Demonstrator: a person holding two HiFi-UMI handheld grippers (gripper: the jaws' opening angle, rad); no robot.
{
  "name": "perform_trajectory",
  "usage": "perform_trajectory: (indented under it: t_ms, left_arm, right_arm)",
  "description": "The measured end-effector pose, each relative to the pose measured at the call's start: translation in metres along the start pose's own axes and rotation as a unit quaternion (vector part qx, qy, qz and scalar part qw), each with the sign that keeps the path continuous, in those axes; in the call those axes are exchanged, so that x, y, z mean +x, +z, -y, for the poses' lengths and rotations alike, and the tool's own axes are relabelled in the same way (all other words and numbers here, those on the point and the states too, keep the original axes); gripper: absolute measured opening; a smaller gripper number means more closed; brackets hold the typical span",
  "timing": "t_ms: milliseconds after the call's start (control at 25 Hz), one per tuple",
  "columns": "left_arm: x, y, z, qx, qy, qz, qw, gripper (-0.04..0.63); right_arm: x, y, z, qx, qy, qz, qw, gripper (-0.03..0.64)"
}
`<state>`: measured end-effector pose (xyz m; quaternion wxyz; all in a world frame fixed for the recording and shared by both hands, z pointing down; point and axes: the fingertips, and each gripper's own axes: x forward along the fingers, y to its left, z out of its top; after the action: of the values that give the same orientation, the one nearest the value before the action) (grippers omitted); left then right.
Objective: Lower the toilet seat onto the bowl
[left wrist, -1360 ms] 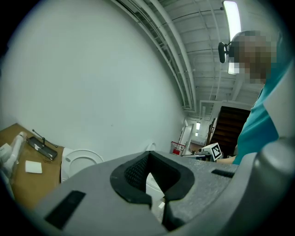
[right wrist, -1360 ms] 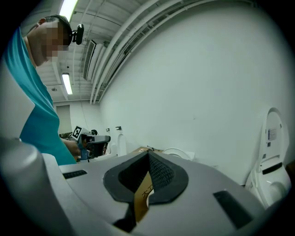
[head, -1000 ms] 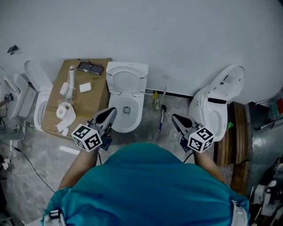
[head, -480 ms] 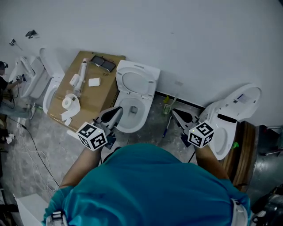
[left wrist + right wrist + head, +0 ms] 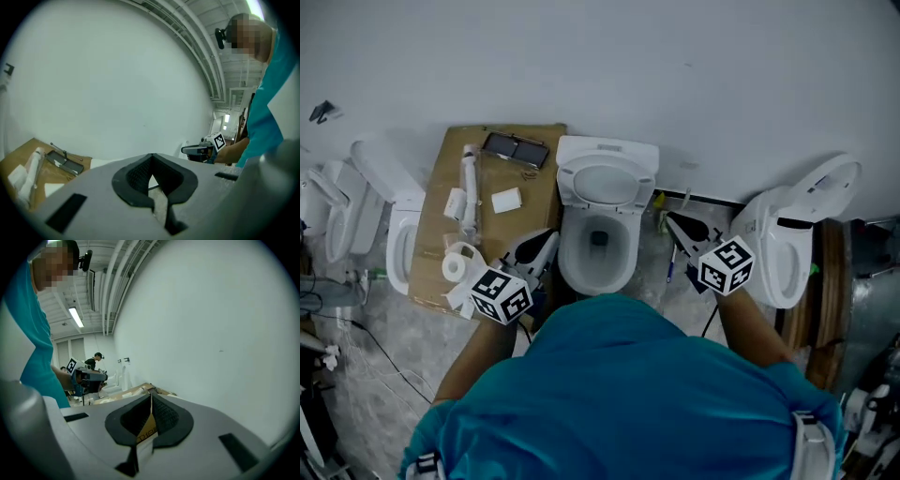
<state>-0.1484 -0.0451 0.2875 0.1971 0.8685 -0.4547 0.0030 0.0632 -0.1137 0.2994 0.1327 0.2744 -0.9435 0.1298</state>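
In the head view a white toilet (image 5: 598, 246) stands against the wall straight ahead, its bowl open. Its seat (image 5: 606, 180) is raised at the back, the ring leaning toward the wall. My left gripper (image 5: 546, 240) hovers just left of the bowl's rim, shut and holding nothing. My right gripper (image 5: 673, 221) is just right of the bowl, also shut and holding nothing. In the left gripper view the left gripper (image 5: 151, 161) has its pads together, with the right gripper (image 5: 206, 149) beyond. The right gripper view shows the right gripper (image 5: 151, 399) with its pads meeting too.
A cardboard box (image 5: 492, 234) left of the toilet carries a paper roll (image 5: 457, 265), a white pipe (image 5: 470, 187) and a black item (image 5: 516, 147). Other toilets stand at far left (image 5: 389, 239) and right (image 5: 792, 239). A brush (image 5: 673, 262) lies on the floor.
The view has swung so the toilet now sits centred between my grippers instead of ahead of the left one. Both grippers stayed shut.
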Motion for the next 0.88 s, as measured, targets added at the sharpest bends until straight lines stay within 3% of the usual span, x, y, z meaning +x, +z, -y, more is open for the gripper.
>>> perform_trajectory:
  t_ms: [120,280,440,600,760,880]
  left_arm:
    - [0.016,0.005,-0.050,0.024,-0.023,-0.039,0.9987,0.003]
    - [0.058,-0.001,-0.092,0.060,-0.026,-0.074,0.9951,0.003]
    - [0.113,-0.017,-0.114,0.148,-0.018,-0.122,0.9813,0.003]
    - [0.170,-0.038,-0.133,0.240,-0.013,-0.171,0.9556,0.011]
    - [0.218,-0.074,-0.156,0.325,-0.030,-0.232,0.9161,0.056]
    - [0.246,-0.093,-0.175,0.368,-0.035,-0.270,0.8890,0.092]
  right_arm:
    - [0.045,-0.005,-0.002,0.012,-0.013,-0.027,0.999,0.000]
    - [0.080,-0.019,0.023,0.009,-0.037,-0.052,0.998,0.001]
    - [0.108,-0.036,0.060,-0.019,-0.038,-0.072,0.997,0.002]
    - [0.138,-0.048,0.099,-0.059,-0.038,-0.085,0.994,0.017]
    - [0.173,-0.072,0.119,-0.109,-0.032,-0.120,0.986,0.069]
    - [0.199,-0.082,0.135,-0.134,-0.030,-0.134,0.981,0.089]
